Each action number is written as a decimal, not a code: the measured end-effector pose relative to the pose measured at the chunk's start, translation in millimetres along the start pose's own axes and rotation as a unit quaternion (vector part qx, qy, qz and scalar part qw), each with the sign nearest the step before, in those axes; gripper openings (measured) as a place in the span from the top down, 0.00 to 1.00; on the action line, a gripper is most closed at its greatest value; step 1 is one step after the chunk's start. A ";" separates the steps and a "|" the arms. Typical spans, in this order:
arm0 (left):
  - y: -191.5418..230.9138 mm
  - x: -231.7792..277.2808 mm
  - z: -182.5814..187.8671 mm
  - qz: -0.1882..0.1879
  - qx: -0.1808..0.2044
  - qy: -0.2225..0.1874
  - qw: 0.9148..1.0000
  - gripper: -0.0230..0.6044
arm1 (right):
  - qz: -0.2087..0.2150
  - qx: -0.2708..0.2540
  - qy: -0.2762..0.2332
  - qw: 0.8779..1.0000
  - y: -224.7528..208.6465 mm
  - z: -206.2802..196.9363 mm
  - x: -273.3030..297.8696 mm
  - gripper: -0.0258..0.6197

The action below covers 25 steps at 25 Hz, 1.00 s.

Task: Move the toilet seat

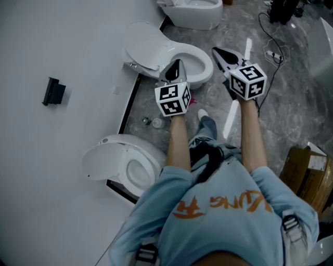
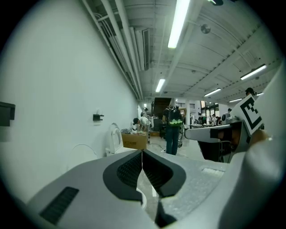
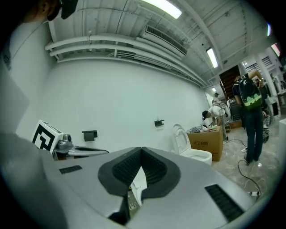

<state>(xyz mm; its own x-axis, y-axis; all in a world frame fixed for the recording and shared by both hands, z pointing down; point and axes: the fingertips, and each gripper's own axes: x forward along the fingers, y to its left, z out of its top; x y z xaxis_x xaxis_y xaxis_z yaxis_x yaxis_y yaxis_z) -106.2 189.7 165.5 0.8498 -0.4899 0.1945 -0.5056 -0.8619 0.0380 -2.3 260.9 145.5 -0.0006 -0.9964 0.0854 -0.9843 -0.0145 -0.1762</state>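
In the head view both arms reach toward the upper middle of the frame, over a grey marbled floor [image 1: 291, 98]. The left gripper [image 1: 176, 66] shows in front of the near rim of a white toilet [image 1: 200, 62] in the upper centre. The toilet seat [image 1: 141, 47] is tipped up and back against the white wall [image 1: 62, 41], to the upper left of the bowl. Whether lid and ring are both raised cannot be told. The left gripper's tip is apart from the seat, to its right.

The right gripper [image 1: 221, 53] is just right of the bowl, above the floor. In each gripper view the dark ribbed jaws are clenched together with nothing gripped between them.

A second toilet [image 1: 125, 166] sits at the lower left with its lid open toward the wall. A third toilet [image 1: 192, 11] stands at the top edge. A black holder [image 1: 53, 92] is fixed on the wall at the left. A cardboard box [image 1: 304, 174] is at the lower right, and a cable [image 1: 271, 44] trails across the floor at the upper right.

The right gripper view shows another toilet with a raised lid beside a box, and people farther off.
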 end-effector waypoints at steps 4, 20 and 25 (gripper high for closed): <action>28.6 67.0 -14.3 -0.010 -0.009 0.038 0.999 0.96 | -0.038 -0.027 0.041 0.998 -44.8 -11.8 51.6 0.96; 122.5 249.6 -78.0 0.008 -0.084 0.139 0.987 0.96 | -0.012 -0.055 0.121 0.991 -168.4 -37.6 234.4 0.96; 141.2 271.5 -108.8 0.031 -0.143 0.141 0.979 0.96 | 0.072 -0.043 0.149 0.985 -176.0 -71.5 306.2 0.96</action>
<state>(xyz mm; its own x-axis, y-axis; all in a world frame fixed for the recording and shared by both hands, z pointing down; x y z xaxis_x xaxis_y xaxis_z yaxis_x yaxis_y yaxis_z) 36.9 -50.9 330.3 0.7611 -0.4498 0.4674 -0.6106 -0.7399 0.2822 158.0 -35.6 272.8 -0.1810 -0.9181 0.3527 -0.9814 0.1454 -0.1252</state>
